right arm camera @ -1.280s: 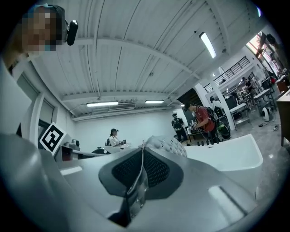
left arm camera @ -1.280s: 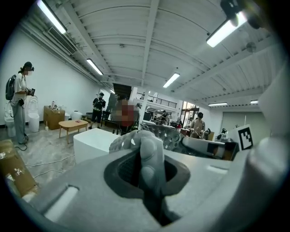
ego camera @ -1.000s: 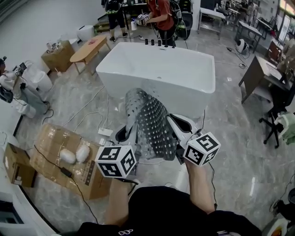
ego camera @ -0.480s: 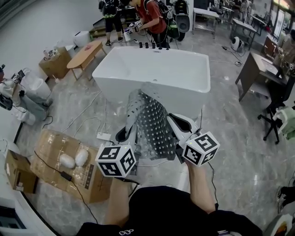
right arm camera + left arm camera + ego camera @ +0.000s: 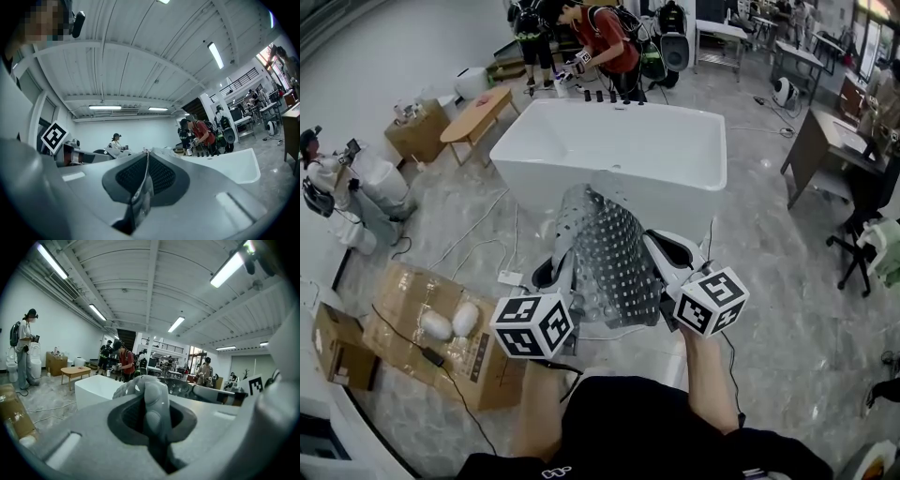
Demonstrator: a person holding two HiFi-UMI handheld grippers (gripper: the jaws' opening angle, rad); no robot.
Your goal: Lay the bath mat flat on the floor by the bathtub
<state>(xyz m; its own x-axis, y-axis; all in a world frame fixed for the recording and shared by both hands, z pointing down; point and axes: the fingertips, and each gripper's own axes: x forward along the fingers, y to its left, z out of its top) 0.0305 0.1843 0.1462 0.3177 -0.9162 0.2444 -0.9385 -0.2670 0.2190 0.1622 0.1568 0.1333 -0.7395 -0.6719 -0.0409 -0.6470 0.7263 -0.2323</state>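
The grey perforated bath mat (image 5: 609, 258) hung clear of the floor, held up against the near side of the white bathtub (image 5: 525, 178), its top edge curling toward the tub wall. The left gripper (image 5: 561, 277) was clamped on the mat's left edge, with a thick fold bunched between its closed jaws. The right gripper (image 5: 664, 255) pinched the mat's right edge, a thin sheet caught between jaws pressed tight. A person in a red shirt (image 5: 605, 42) stood beyond the bathtub's far rim. An opened cardboard box (image 5: 422, 328) lay on the marble floor (image 5: 769, 272), near and left of the bathtub.
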